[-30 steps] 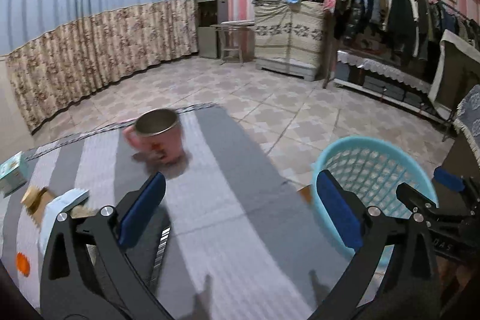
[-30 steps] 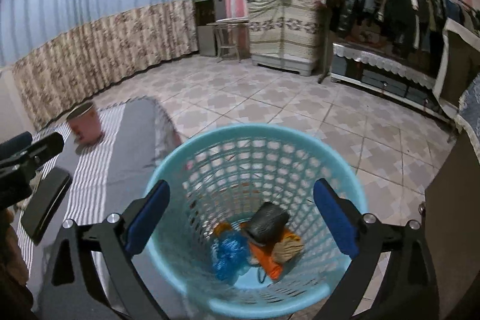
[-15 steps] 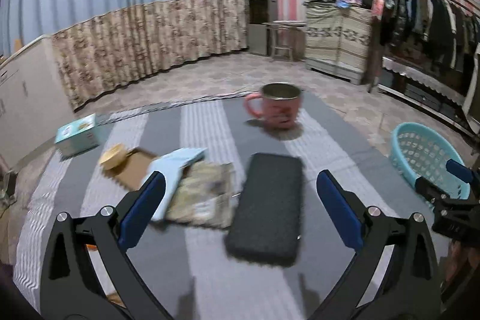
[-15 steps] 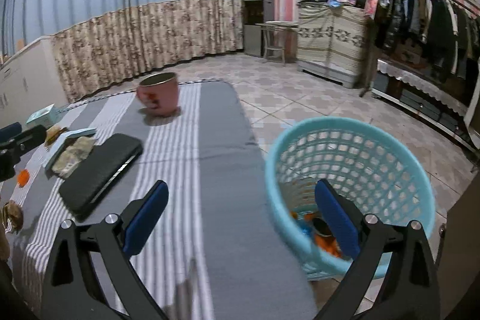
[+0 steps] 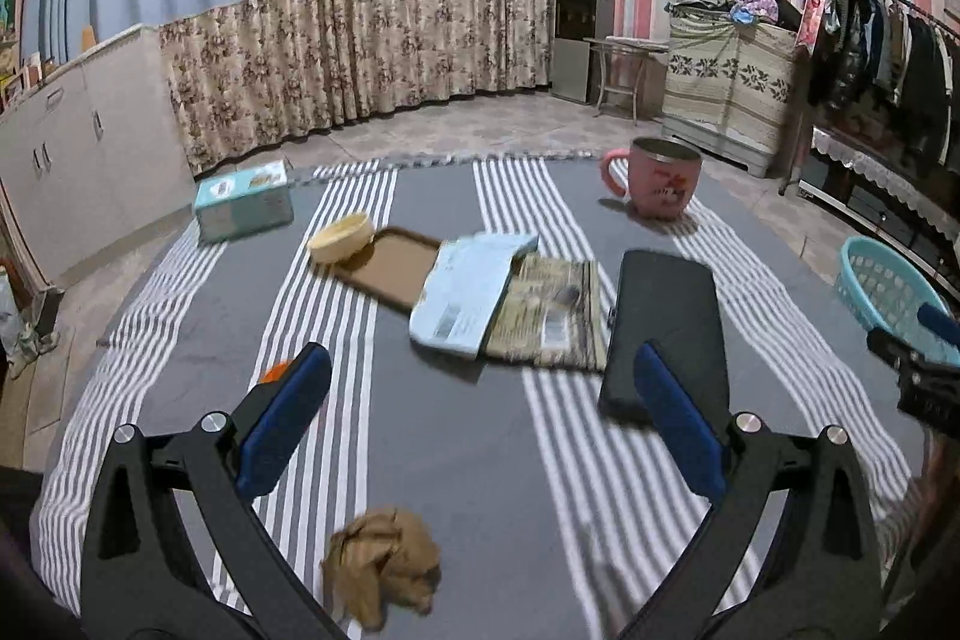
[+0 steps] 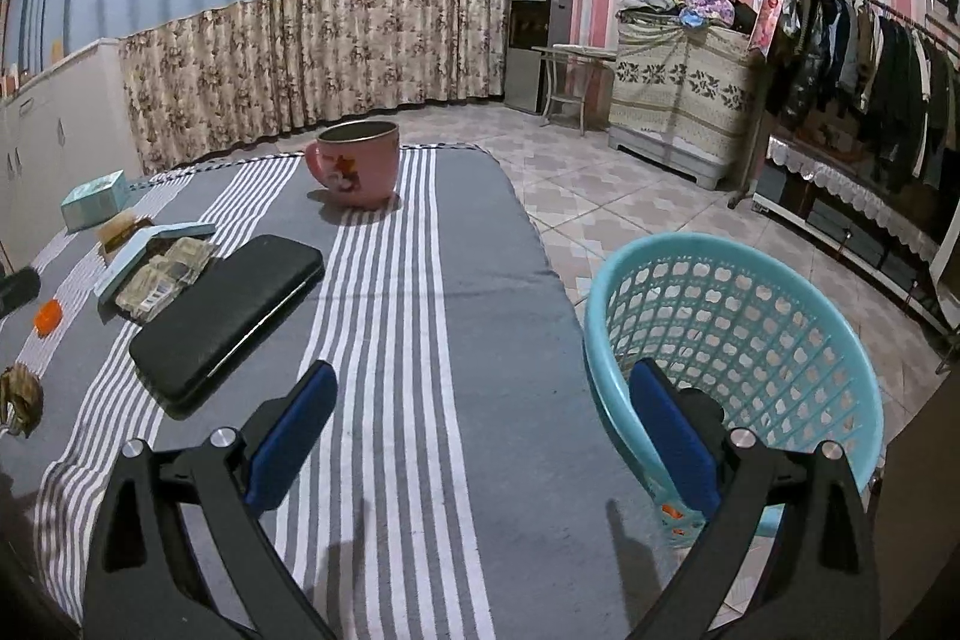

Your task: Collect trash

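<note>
Crumpled brown paper wad [image 5: 384, 565]: creased, tan, lying low between the jaws of the left gripper [image 5: 480, 424], nearer the left one; jaws spread wide, nothing held. Orange cap [image 6: 48, 316] sits beyond the left jaw. Right gripper [image 6: 480, 430]: jaws spread, empty; turquoise mesh basket [image 6: 750, 340] behind its right jaw, off the table edge. Surface: grey striped cloth [image 6: 420, 340] carrying a black wallet [image 6: 225, 316], pink mug [image 6: 357, 169], teal box [image 5: 243, 208]. Room: floral curtain [image 5: 360, 52], tiled floor [image 6: 630, 196].

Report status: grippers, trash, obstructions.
Left gripper open, empty, above crumpled brown wad. Right gripper open, empty, beside blue basket. Nothing blocking the wad.
</note>
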Motion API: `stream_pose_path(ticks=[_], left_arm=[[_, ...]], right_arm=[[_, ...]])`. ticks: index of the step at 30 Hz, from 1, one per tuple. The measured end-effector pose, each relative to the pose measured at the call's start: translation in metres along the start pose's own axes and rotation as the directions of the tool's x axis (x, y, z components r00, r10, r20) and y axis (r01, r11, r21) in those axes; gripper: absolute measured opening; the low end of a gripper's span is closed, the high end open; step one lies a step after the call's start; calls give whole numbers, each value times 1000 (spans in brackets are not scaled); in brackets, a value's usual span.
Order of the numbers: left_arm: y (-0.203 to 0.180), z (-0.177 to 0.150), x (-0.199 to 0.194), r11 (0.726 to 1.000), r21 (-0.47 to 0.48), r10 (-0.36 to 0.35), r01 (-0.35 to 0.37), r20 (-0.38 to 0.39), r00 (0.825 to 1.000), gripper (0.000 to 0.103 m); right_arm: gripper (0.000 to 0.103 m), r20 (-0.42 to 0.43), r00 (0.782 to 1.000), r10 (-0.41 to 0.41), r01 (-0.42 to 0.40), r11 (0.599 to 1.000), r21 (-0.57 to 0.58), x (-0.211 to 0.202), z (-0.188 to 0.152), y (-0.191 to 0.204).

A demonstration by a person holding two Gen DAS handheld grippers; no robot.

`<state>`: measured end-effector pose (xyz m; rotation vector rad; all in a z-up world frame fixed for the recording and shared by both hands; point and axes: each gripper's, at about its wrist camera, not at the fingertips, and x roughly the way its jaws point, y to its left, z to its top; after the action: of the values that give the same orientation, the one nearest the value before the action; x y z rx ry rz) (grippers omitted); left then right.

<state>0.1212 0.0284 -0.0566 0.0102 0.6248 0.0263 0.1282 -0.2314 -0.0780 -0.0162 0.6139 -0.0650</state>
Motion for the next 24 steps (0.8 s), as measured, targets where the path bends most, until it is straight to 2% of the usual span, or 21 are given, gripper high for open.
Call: stream_pose_path(ticks=[6, 11, 13, 16, 18, 19, 20, 22, 24], left_arm=[[18, -34, -3, 999, 24, 32, -31, -47, 998, 97], [42, -57, 6, 999, -30, 39, -43, -112, 993, 97], [47, -62, 12, 998, -52, 18, -25, -140, 990, 94], [45, -65, 16, 998, -49, -36, 27, -174, 984, 80], [39, -70, 19, 999, -9, -35, 34, -190, 981, 59], [37, -70, 19, 999, 14, -31, 34, -183, 983, 55], [37, -68, 18, 999, 13, -49, 53, -181, 982, 41], [39, -63, 19, 996, -5, -85, 86, -188, 979, 40], [42, -54, 20, 996, -4, -83, 84, -176, 981, 40]], right_arm=[[96, 4, 1000, -4, 4, 1000, 0, -6, -2, 4], [96, -15, 1000, -1, 1, 1000, 2, -5, -8, 10], [96, -16, 1000, -4, 4, 1000, -10, -6, -10, 13], [96, -19, 1000, -17, 16, 1000, -25, -6, -12, 17], [96, -20, 1000, -13, 13, 1000, -24, -6, -13, 19], [96, -22, 1000, -12, 11, 1000, -26, -6, -13, 20], [96, -25, 1000, -14, 13, 999, -31, -6, -13, 22], [96, -31, 999, -16, 14, 999, -38, -5, -13, 27], [96, -36, 999, -14, 12, 999, -41, -4, -10, 34]])
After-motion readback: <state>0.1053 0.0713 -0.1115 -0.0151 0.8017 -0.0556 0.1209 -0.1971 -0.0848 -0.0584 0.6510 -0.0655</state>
